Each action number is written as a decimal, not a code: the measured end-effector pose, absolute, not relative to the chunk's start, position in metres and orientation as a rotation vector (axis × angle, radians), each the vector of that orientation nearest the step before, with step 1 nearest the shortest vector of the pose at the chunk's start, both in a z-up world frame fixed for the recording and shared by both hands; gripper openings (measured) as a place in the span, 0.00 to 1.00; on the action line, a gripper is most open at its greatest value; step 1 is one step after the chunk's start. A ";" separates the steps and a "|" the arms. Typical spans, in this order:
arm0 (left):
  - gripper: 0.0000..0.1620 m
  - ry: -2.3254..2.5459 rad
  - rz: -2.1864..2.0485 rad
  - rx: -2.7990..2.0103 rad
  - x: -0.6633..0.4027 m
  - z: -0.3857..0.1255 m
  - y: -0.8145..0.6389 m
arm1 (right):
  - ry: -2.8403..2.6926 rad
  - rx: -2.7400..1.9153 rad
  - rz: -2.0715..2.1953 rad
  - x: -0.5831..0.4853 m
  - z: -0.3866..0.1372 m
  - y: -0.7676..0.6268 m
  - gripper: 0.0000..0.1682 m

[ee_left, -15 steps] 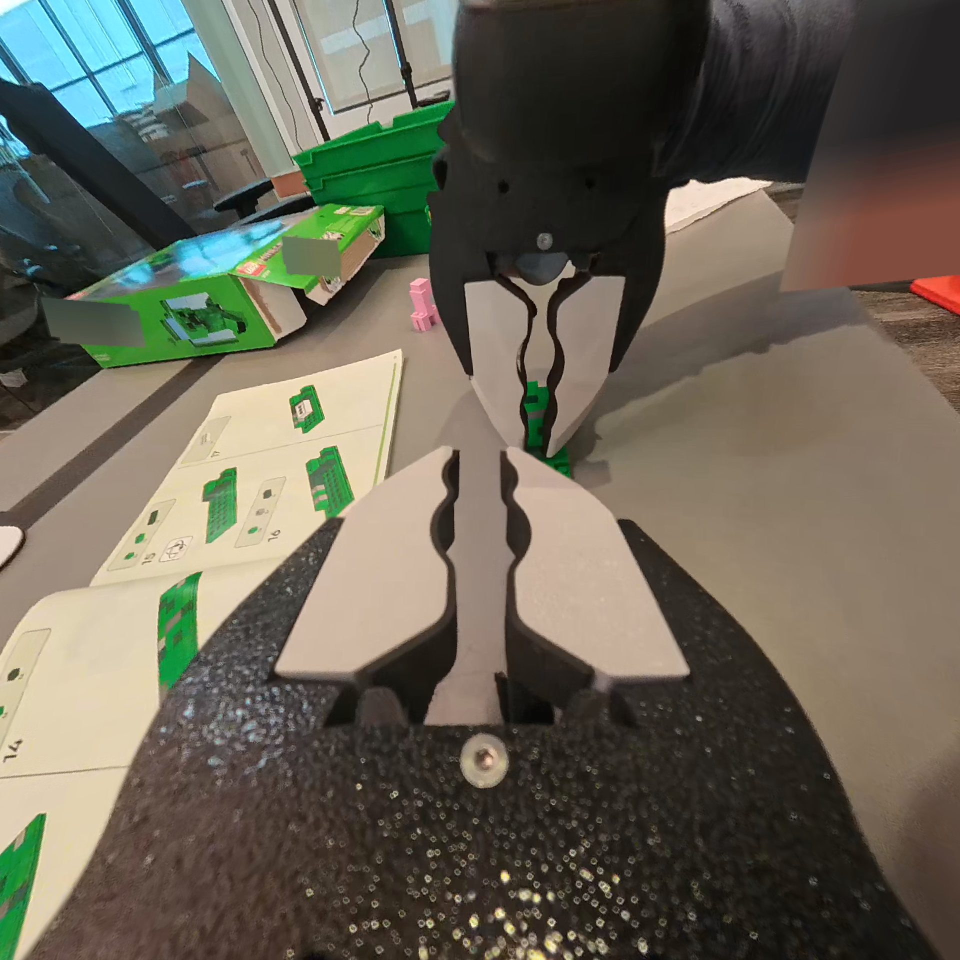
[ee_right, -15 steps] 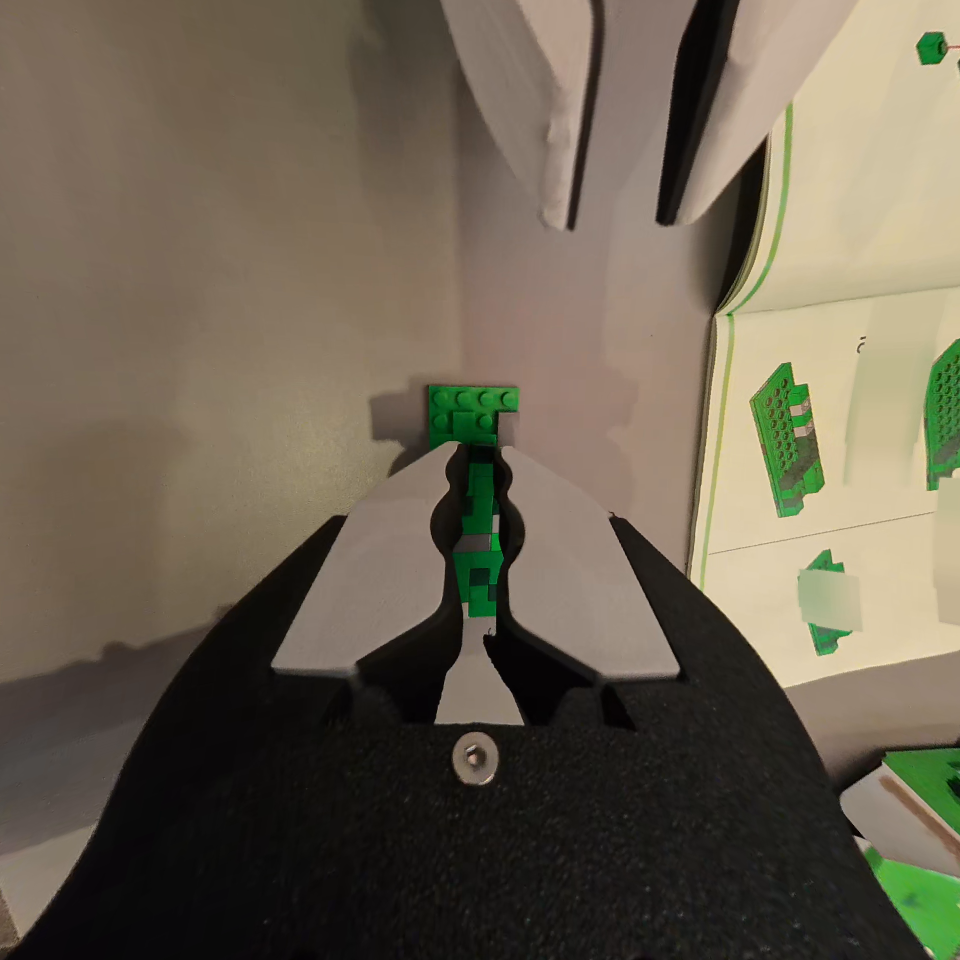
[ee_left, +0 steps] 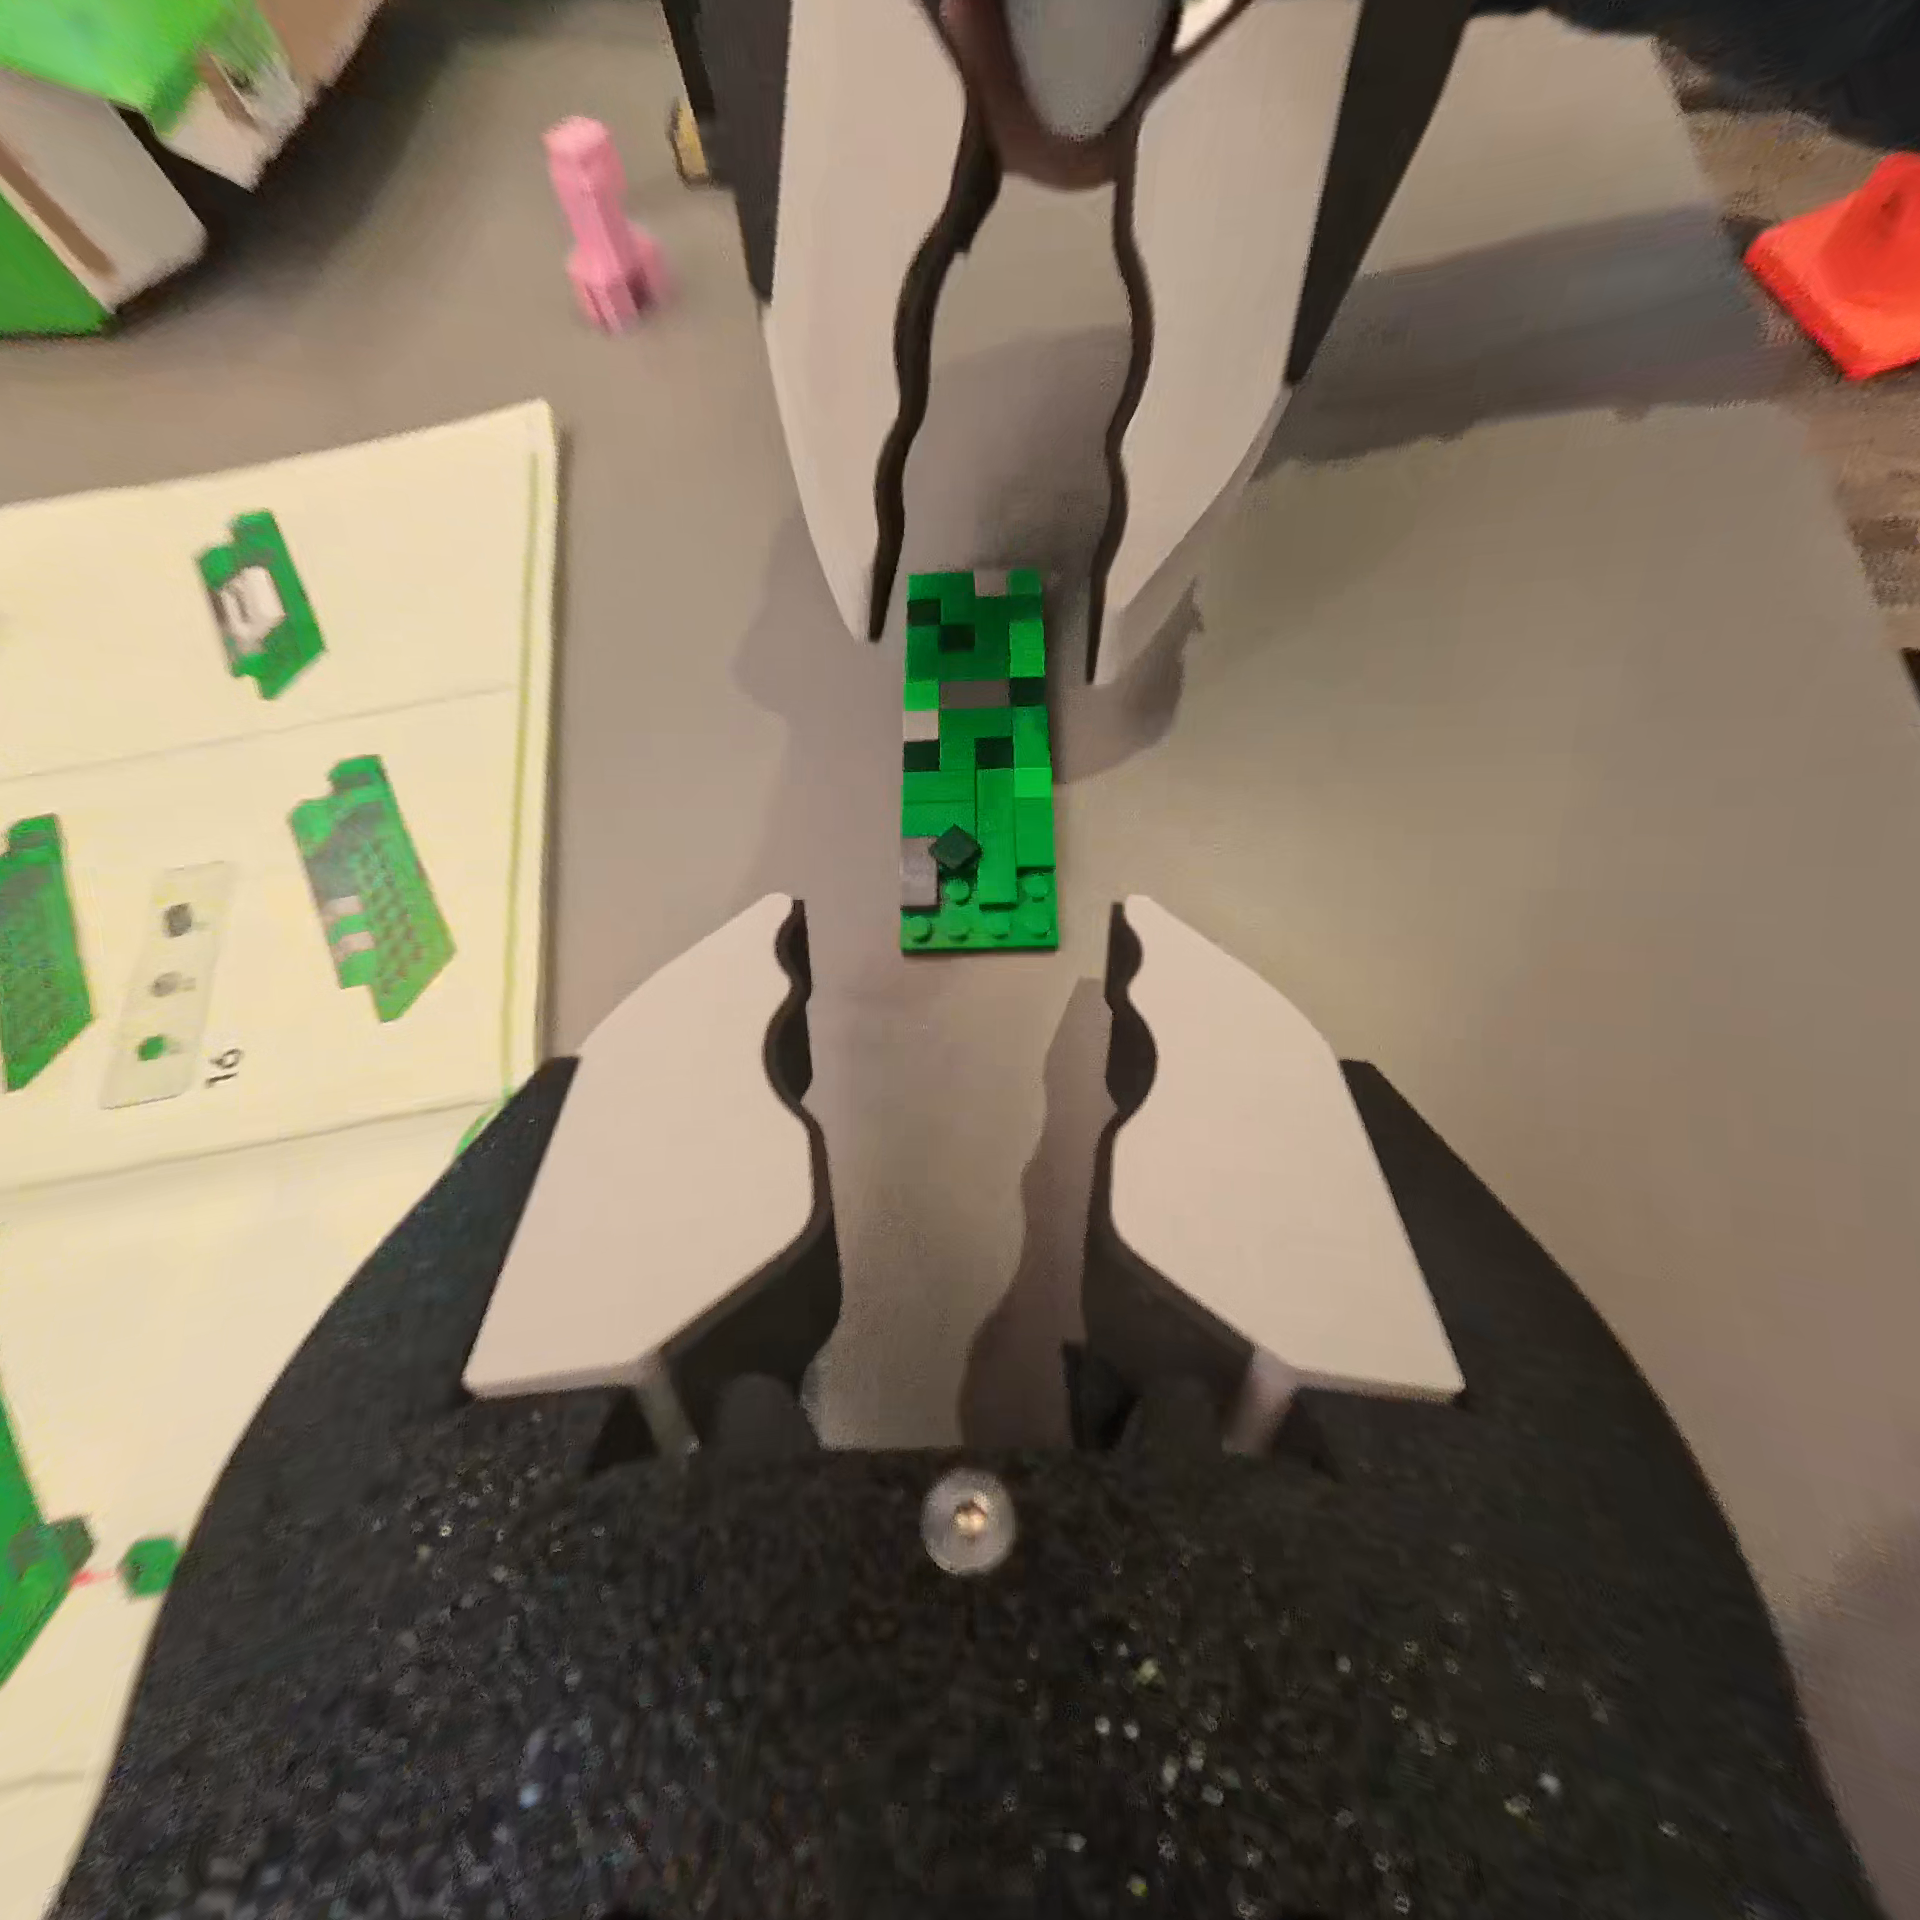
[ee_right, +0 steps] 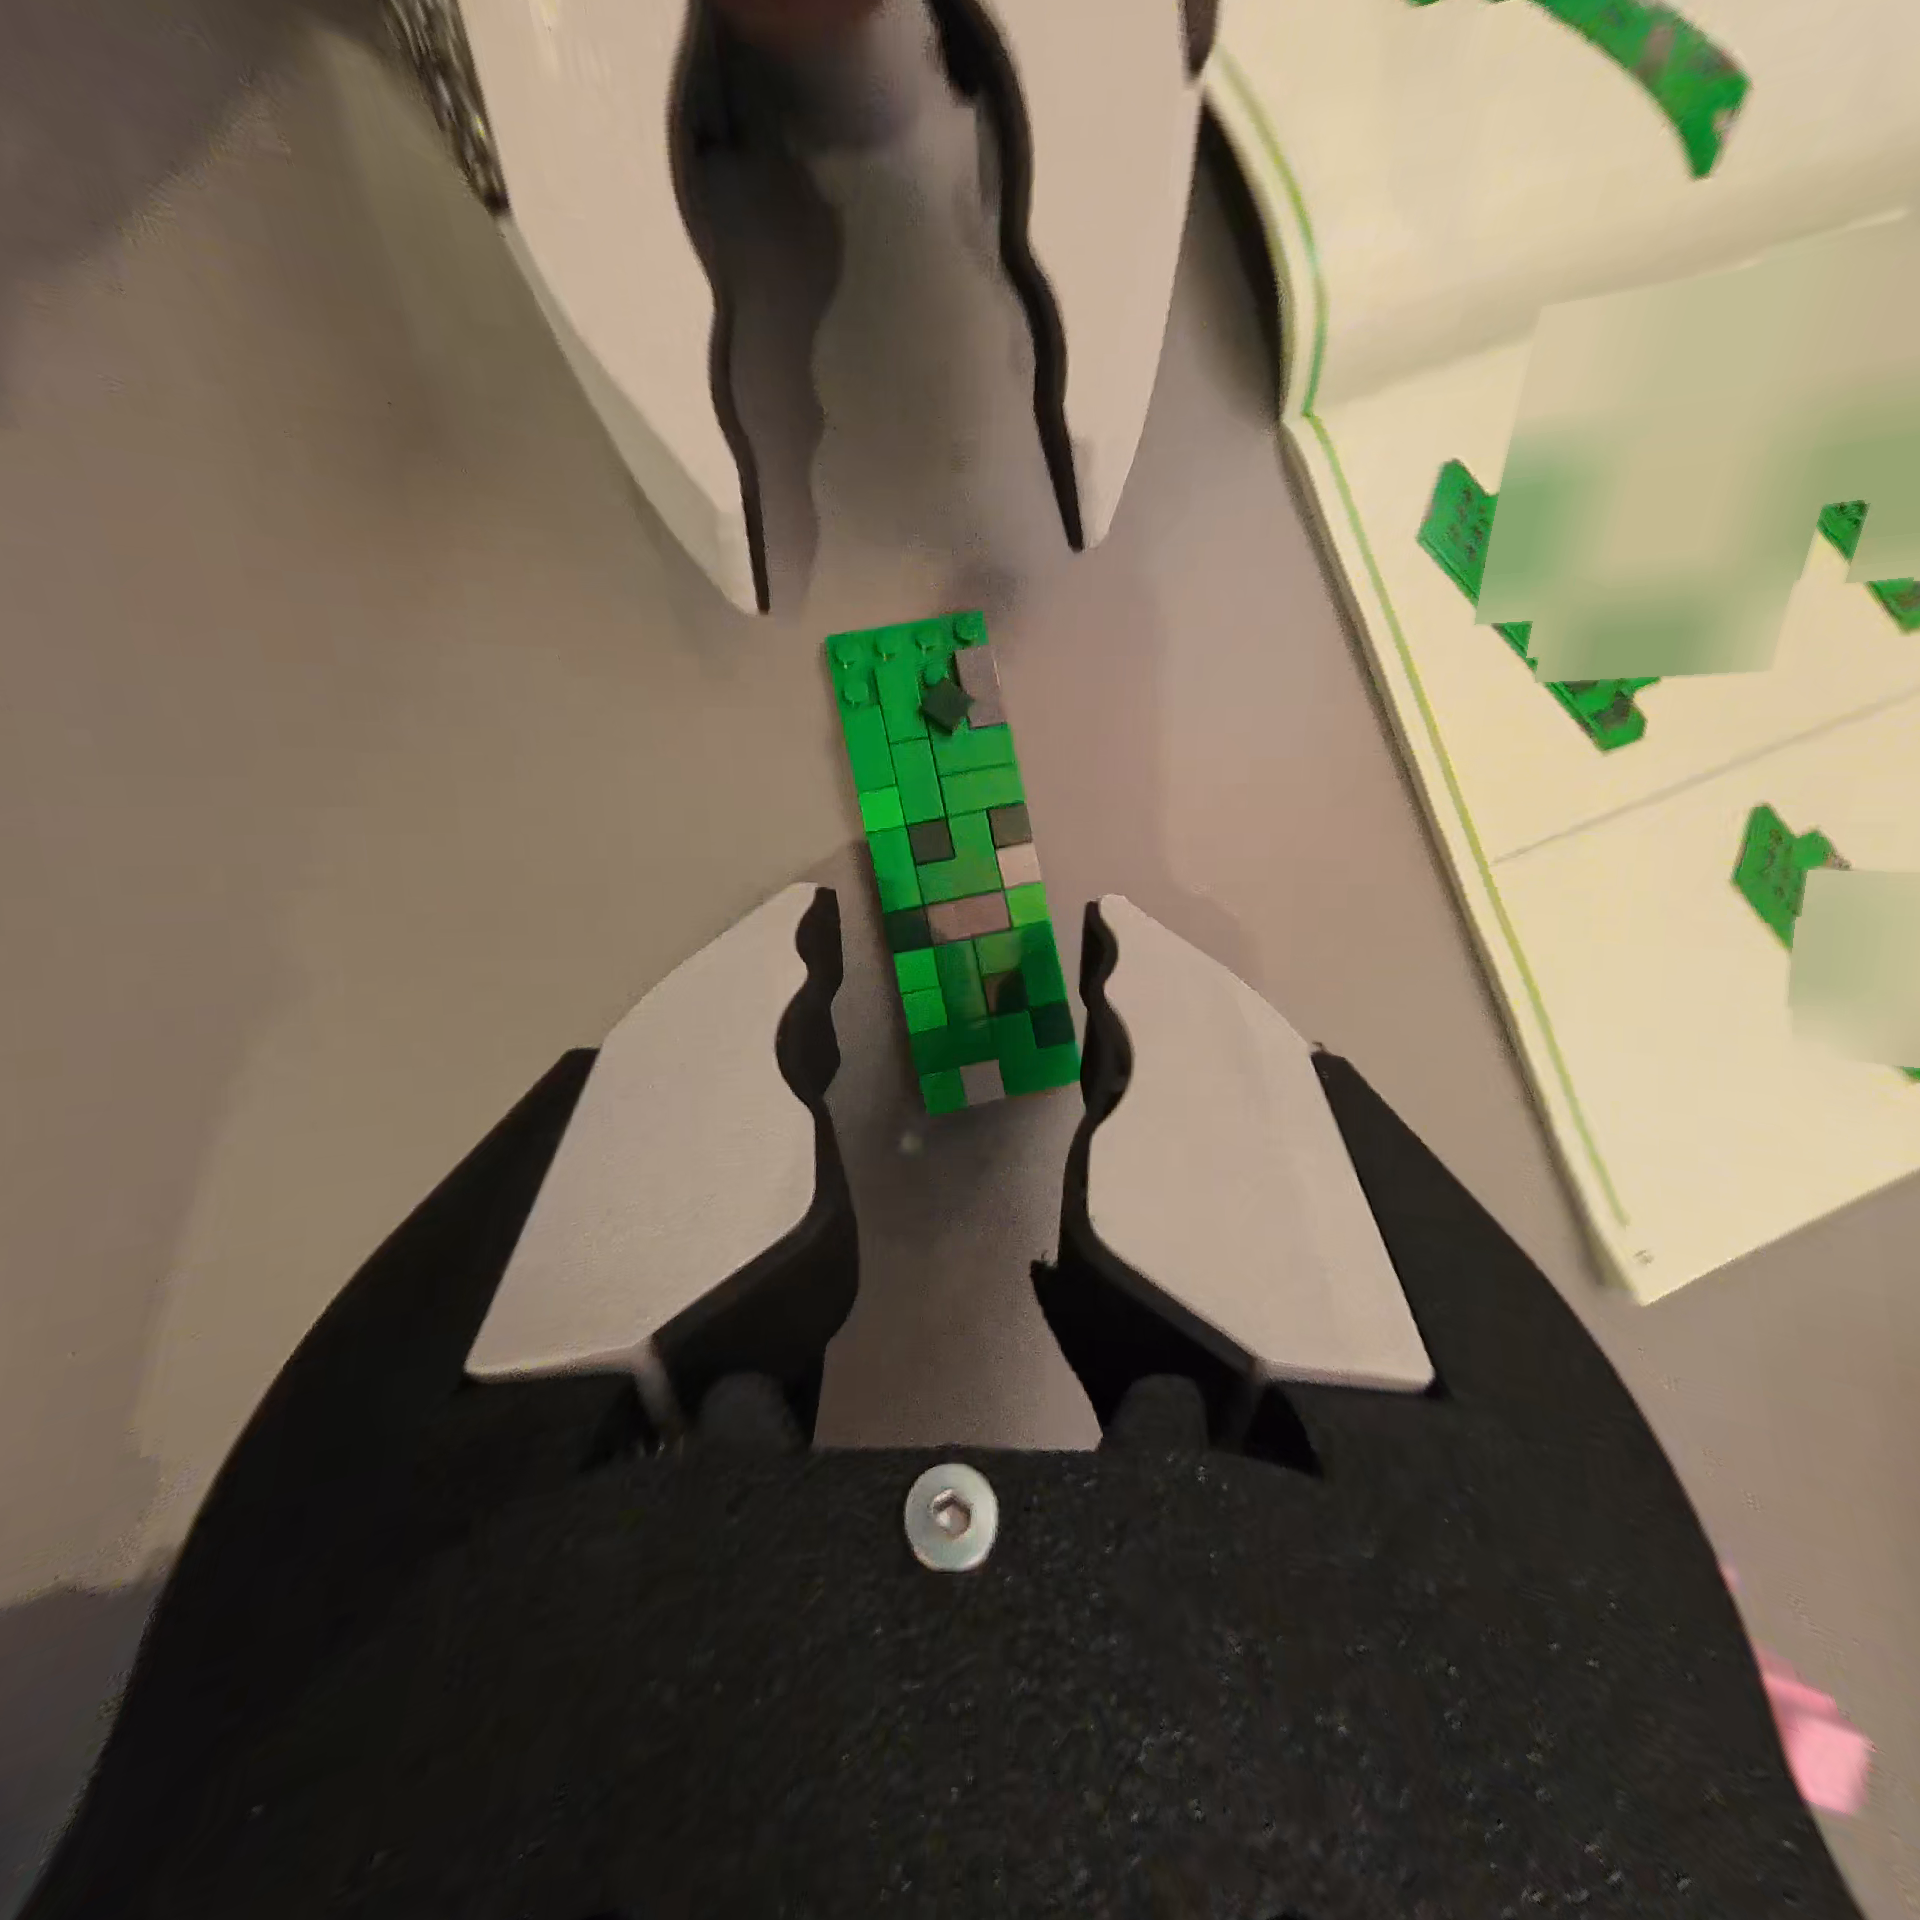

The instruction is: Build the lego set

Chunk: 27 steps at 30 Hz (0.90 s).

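Note:
A long green lego plate, tiled in green, dark and grey squares, lies flat on the grey table. A small dark green tile sits askew on its studded end. My left gripper is open and empty, its tips just short of that end. My right gripper faces it, open, its fingertips on either side of the far end. In the right wrist view the plate lies between the open fingers of my right gripper, with the tile near the left gripper.
An open instruction booklet lies left of the plate and also shows in the right wrist view. A pink lego figure stands behind it, near a green box. An orange object sits at the far right. Spacing between my two grippers at the tips: around 6 cm. The pink lego figure sits 15 cm or so from the ends of my right fingers.
My right gripper was shut on the green plate; now it is open and the plate lies flat on the table. My left gripper has opened wider. Both views now look more steeply down.

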<state>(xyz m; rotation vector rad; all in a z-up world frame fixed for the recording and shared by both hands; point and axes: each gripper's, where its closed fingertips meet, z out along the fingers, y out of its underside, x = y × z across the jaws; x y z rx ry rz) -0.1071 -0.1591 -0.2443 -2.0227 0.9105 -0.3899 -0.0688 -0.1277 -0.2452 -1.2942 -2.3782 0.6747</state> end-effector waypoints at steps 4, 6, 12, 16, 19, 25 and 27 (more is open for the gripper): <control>0.31 0.982 -0.360 -2.098 -0.103 -0.255 -0.153 | -2.214 -1.312 0.864 -0.065 -0.241 -0.129 0.26; 0.30 1.008 -0.353 -2.128 -0.102 -0.259 -0.152 | -2.165 -1.291 0.895 -0.065 -0.240 -0.128 0.26; 0.25 1.024 -0.404 -2.166 -0.095 -0.261 -0.153 | -2.089 -1.273 1.008 -0.068 -0.238 -0.127 0.30; 0.20 1.039 -0.422 -2.159 -0.092 -0.261 -0.155 | -2.095 -1.288 1.052 -0.067 -0.242 -0.126 0.35; 0.20 1.017 -0.452 -2.137 -0.093 -0.261 -0.154 | -2.120 -1.297 1.043 -0.064 -0.248 -0.124 0.38; 0.20 0.973 -0.492 -2.111 -0.098 -0.257 -0.152 | -2.005 -1.424 1.100 -0.069 -0.244 -0.112 0.40; 0.20 0.954 -0.491 -2.093 -0.101 -0.253 -0.151 | -1.881 -1.537 1.146 -0.073 -0.239 -0.102 0.40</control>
